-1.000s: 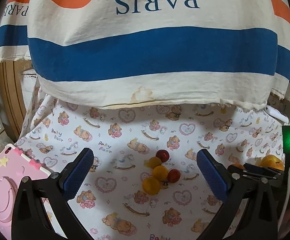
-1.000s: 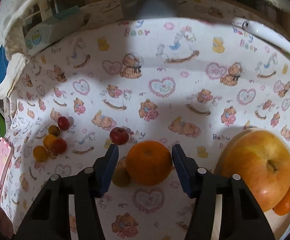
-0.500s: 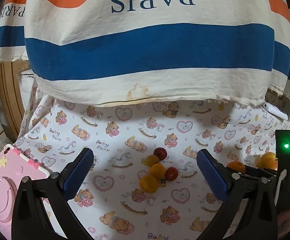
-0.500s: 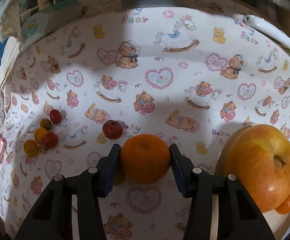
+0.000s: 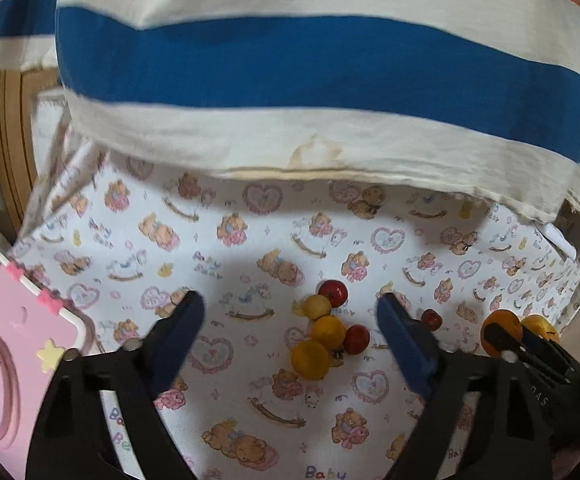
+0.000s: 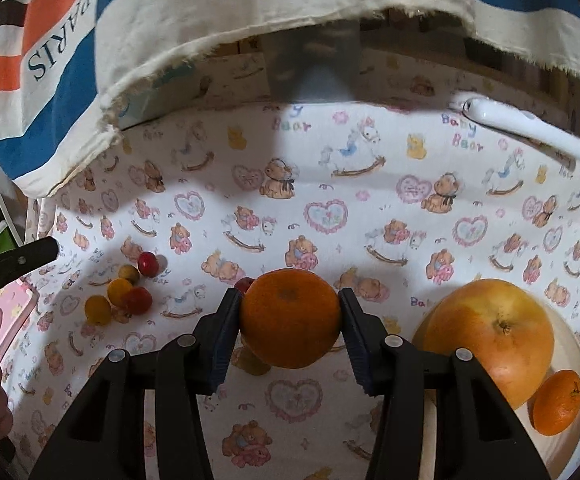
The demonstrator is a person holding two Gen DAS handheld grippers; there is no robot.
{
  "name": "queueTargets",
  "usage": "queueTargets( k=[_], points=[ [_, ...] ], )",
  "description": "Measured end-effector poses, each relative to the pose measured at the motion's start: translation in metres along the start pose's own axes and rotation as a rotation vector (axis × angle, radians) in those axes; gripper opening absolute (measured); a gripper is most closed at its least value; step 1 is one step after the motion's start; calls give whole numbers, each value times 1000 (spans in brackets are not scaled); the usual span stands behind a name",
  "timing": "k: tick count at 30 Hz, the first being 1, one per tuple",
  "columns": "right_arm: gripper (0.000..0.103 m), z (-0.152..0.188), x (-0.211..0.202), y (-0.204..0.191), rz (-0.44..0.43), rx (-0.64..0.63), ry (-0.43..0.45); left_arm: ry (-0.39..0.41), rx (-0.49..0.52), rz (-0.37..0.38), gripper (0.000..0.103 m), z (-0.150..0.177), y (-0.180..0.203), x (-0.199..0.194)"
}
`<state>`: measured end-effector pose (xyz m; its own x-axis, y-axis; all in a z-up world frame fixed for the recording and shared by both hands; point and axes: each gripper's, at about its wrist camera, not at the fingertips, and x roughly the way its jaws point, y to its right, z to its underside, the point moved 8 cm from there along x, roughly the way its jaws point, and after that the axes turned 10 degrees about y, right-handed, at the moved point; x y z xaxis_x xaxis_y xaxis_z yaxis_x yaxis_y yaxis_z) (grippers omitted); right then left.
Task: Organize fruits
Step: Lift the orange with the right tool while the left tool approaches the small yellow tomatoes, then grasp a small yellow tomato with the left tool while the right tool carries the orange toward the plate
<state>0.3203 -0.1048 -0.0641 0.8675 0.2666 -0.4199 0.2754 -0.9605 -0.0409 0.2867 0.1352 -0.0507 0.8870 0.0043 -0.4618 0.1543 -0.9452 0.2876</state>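
My right gripper (image 6: 290, 322) is shut on an orange (image 6: 290, 316) and holds it above the bear-print cloth. A plate (image 6: 577, 412) at the right holds a big apple (image 6: 489, 340) and a small orange (image 6: 557, 402). A small red fruit (image 6: 244, 283) peeks out behind the left finger. A cluster of small yellow and red fruits (image 6: 124, 294) lies at the left. In the left wrist view my left gripper (image 5: 290, 334) is open and empty above that cluster (image 5: 323, 332). The held orange (image 5: 501, 330) and the right gripper show at its right edge.
A pink case (image 5: 6, 344) lies at the left edge of the cloth. A striped "PARIS" cloth (image 5: 290, 64) hangs over the back. A white object (image 6: 525, 132) lies at the back right. A box (image 6: 146, 108) sits at the back left.
My right gripper closed on the orange and lifted it off the cloth. The left gripper shifted left, so the fruit cluster now sits right of its centre.
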Motion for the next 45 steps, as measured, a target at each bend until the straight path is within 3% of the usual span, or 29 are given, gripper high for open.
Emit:
queueTargets(
  k=[4,6,7,14,17,26,33,38,45],
  points=[
    [50,3,-2,-5,-2,-19,5,-87,-34,71,65,10,3,13],
    [50,2,-2,-7,-5,-22,10,-138,-25,92,46,17,8,19],
    [50,2,-3,-7,-6,-25,13,-168,-15,92,43,23,11,23],
    [51,2,-2,-9,-3,-35,10,-257,67,63,39,46,22,36],
    [51,2,-2,-8,-3,-34,9,-283,71,54,28,52,22,39],
    [51,2,-2,-7,2,-36,15,-226,96,50,27,53,23,29],
    [51,1,-10,-6,10,-38,31,-69,265,20,27,34,49,1],
    [51,4,-27,-4,41,-71,37,21,315,70,27,27,73,-21],
    [51,5,-66,10,44,-59,53,33,351,151,27,37,106,-36]
  ],
)
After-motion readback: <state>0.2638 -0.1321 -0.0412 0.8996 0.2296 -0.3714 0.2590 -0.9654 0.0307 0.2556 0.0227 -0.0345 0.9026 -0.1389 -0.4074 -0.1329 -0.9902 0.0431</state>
